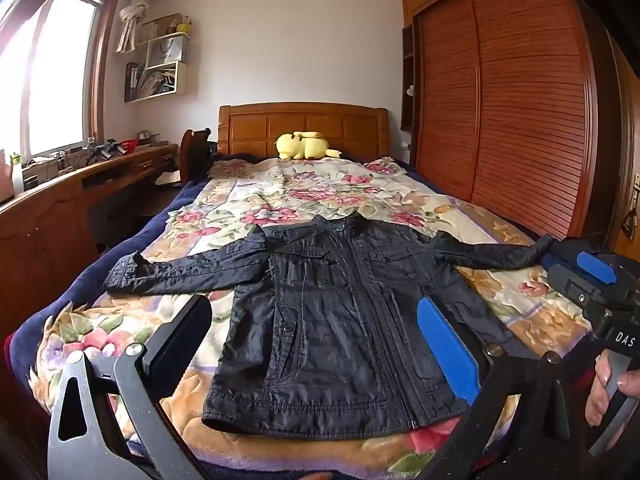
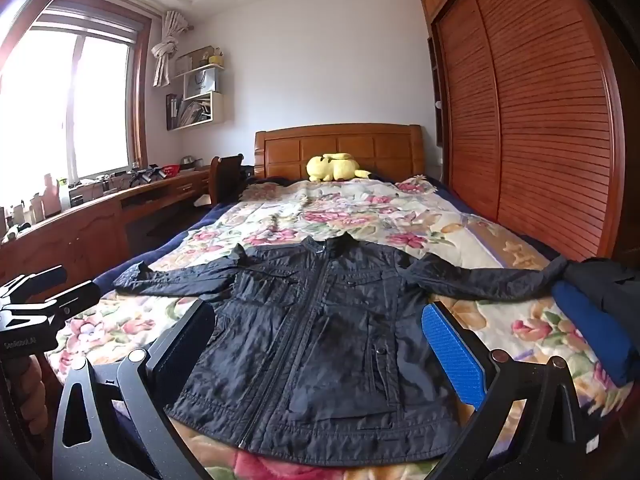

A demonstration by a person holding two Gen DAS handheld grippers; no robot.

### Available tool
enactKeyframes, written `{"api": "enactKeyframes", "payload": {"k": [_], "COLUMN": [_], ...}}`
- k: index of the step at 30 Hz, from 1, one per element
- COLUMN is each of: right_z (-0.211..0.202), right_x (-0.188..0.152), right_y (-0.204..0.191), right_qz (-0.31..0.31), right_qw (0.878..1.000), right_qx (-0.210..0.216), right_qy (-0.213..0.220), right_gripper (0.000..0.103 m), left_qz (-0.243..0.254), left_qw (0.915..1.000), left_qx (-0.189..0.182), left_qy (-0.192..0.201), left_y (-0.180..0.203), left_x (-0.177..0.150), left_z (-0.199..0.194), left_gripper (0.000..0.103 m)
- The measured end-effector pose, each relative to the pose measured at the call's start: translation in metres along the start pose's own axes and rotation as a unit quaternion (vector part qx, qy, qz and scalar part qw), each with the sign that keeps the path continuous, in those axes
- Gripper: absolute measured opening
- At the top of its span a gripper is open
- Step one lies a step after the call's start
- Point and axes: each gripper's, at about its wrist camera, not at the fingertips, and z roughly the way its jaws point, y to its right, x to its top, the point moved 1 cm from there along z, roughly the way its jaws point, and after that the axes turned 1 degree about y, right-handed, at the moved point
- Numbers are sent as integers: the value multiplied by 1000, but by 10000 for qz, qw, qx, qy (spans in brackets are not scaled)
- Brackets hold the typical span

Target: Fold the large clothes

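The jacket [image 1: 332, 320], ahead of the left gripper [image 1: 316, 344], is thin quilted cloth with a faint sheen. The blanket [image 1: 320, 188] beyond looks plush, possibly fleece. The gripper's arms are matt dark metal, one pad ribbed blue plastic. The wardrobe [image 1: 500, 120] is glossy slatted wood.

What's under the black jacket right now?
The black jacket lies spread flat, front up, on the floral blanket that covers the bed. The blanket shows all around it; the part directly beneath, and anything lying there, is covered.
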Motion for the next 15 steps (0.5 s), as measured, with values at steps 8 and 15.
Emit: {"api": "enactKeyframes", "payload": {"k": [8,15], "right_z": [0,-1], "right_x": [0,-1], "right_y": [-2,-2], "right_qz": [-6,16], "right_qw": [10000,10000], "right_qx": [-4,2], "right_qy": [-52,-69], "right_gripper": [103,103], "left_qz": [-58,-65], "left_qw": [10000,10000], "left_qx": [0,-5], "left_qy": [48,70], "left_y": [0,-1], "left_x": [1,2], "left_z": [0,0], "left_gripper": [103,103]}}
